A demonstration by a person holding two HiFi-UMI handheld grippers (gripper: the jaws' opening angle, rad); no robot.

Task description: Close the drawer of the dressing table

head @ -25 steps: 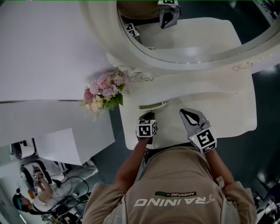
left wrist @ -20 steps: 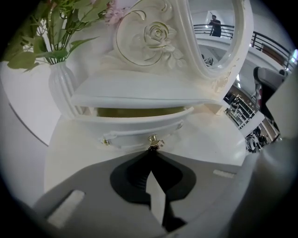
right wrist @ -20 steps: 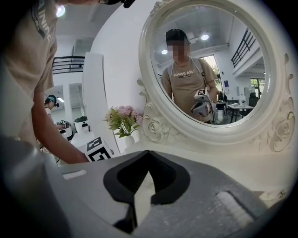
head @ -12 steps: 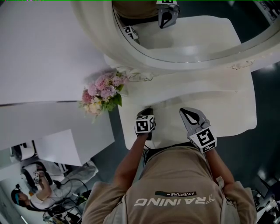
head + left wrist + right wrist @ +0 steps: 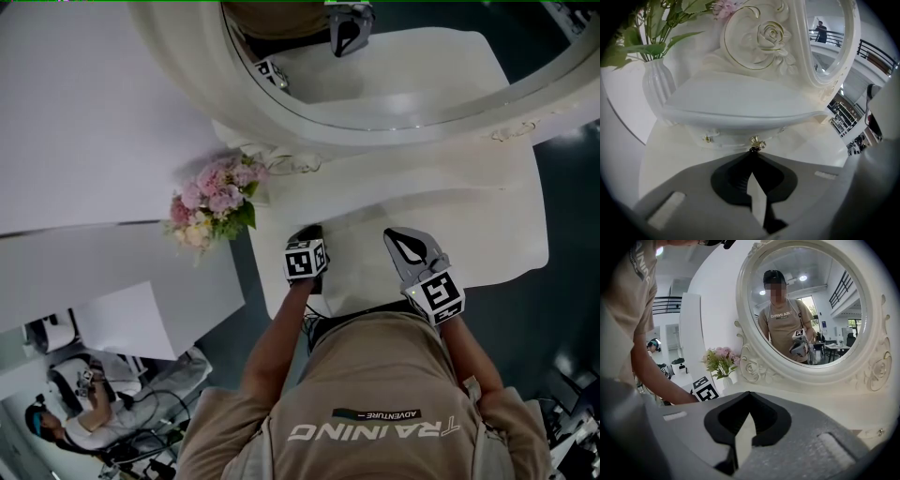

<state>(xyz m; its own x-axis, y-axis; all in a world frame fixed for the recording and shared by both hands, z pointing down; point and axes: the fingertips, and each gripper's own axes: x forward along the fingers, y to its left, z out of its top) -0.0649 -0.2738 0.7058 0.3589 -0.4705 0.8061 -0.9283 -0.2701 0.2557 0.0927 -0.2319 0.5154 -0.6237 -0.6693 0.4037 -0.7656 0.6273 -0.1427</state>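
The white dressing table (image 5: 487,234) carries a raised tier (image 5: 740,101) under its oval mirror (image 5: 422,84). In the left gripper view the small drawer front (image 5: 733,136) sits back under that tier, with a gold knob (image 5: 757,142) on it. My left gripper (image 5: 752,153) is shut, and its tip touches the knob; from the head view the left gripper (image 5: 308,234) points at the tier's edge. The right gripper (image 5: 401,242) hovers over the tabletop to the right. It is shut with nothing in it, and the right gripper (image 5: 749,399) faces the mirror.
A white vase (image 5: 658,84) of pink flowers (image 5: 211,202) stands at the table's left end, close to my left gripper. A white panel (image 5: 94,103) lies left of the table. Another person (image 5: 66,427) sits low at the left. Dark floor (image 5: 572,216) lies to the right.
The left gripper moved forward against the drawer. The drawer's rim, which stuck out from the tier a second ago, no longer shows from above. The right gripper stayed put.
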